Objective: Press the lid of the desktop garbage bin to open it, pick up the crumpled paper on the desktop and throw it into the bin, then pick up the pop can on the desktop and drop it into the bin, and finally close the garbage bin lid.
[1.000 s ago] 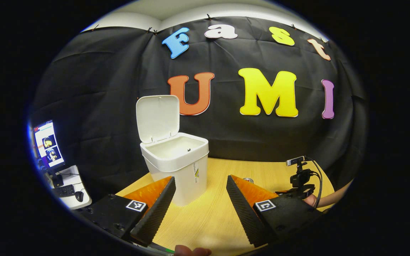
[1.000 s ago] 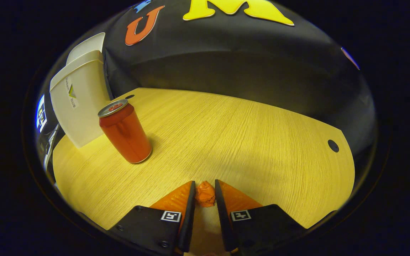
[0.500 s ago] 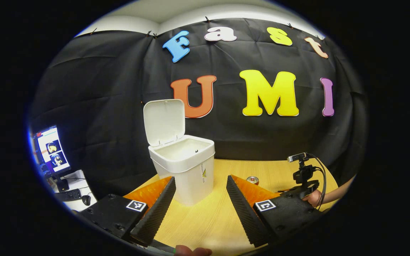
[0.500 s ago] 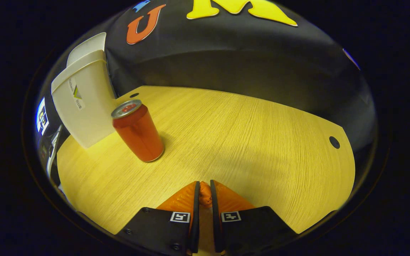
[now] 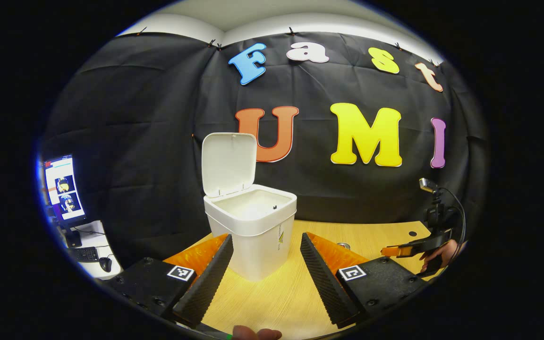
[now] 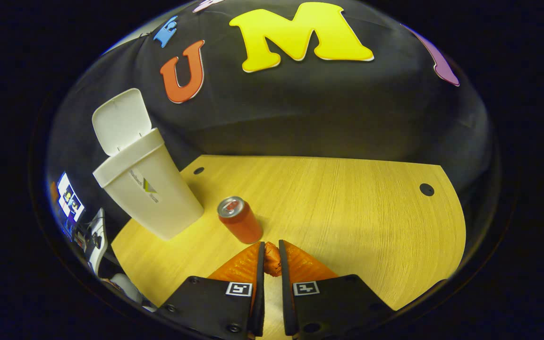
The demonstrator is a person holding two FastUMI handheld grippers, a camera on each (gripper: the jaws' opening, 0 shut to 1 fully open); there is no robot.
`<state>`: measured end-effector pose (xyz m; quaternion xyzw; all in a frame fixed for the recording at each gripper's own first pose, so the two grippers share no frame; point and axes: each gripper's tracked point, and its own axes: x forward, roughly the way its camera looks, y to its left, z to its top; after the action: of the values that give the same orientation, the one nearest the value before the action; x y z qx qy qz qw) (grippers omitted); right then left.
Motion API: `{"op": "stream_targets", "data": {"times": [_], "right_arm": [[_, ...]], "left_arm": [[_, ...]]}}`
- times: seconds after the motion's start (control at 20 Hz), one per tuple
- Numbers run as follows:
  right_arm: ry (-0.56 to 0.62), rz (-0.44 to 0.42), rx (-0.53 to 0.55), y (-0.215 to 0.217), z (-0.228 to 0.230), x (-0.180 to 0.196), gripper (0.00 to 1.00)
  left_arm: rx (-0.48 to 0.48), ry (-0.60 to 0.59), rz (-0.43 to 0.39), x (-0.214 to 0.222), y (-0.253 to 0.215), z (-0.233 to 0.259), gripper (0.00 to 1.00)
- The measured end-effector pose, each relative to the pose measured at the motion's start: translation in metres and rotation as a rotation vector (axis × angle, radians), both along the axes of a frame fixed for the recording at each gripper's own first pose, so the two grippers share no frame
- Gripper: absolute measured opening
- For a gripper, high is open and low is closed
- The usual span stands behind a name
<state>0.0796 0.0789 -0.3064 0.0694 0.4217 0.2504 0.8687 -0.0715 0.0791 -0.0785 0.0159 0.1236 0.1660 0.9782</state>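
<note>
The white bin (image 5: 253, 231) stands on the wooden table with its lid (image 5: 228, 163) swung up; in the right gripper view the bin (image 6: 151, 198) is at the left. My left gripper (image 5: 265, 243) is open, level with the bin's front. My right gripper (image 6: 270, 248) is shut on the orange crumpled paper (image 6: 272, 259), lifted above the table. The red pop can (image 6: 240, 220) stands upright just ahead of it, right of the bin. In the left gripper view the can's top (image 5: 344, 245) peeks over my finger, and the right gripper (image 5: 397, 250) shows at the far right with a hand.
The wooden table (image 6: 347, 208) has two cable holes (image 6: 426, 189) near its back edge. A side desk with a monitor (image 5: 62, 189), keyboard and mouse stands to the left. The black cloth wall closes the back.
My right gripper closed fully on the paper and rose with it, so the can and bin look smaller. The left gripper view drifted slightly; the left gripper stayed open.
</note>
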Motion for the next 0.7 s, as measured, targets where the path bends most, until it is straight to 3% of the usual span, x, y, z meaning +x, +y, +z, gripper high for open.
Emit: {"op": "stream_targets", "data": {"times": [0.25,0.5,0.7], "right_arm": [[-0.053,0.055,0.085,0.052,0.080,-0.001,0.17],[-0.136,0.168,0.157,0.140,0.147,0.007,0.17],[-0.185,0.259,0.191,0.214,0.175,0.008,0.17]], "left_arm": [[-0.028,-0.019,0.013,0.000,0.023,-0.008,0.95],[-0.051,-0.035,0.060,-0.017,0.055,-0.008,0.95],[-0.045,-0.043,0.104,-0.036,0.080,-0.002,0.95]]}}
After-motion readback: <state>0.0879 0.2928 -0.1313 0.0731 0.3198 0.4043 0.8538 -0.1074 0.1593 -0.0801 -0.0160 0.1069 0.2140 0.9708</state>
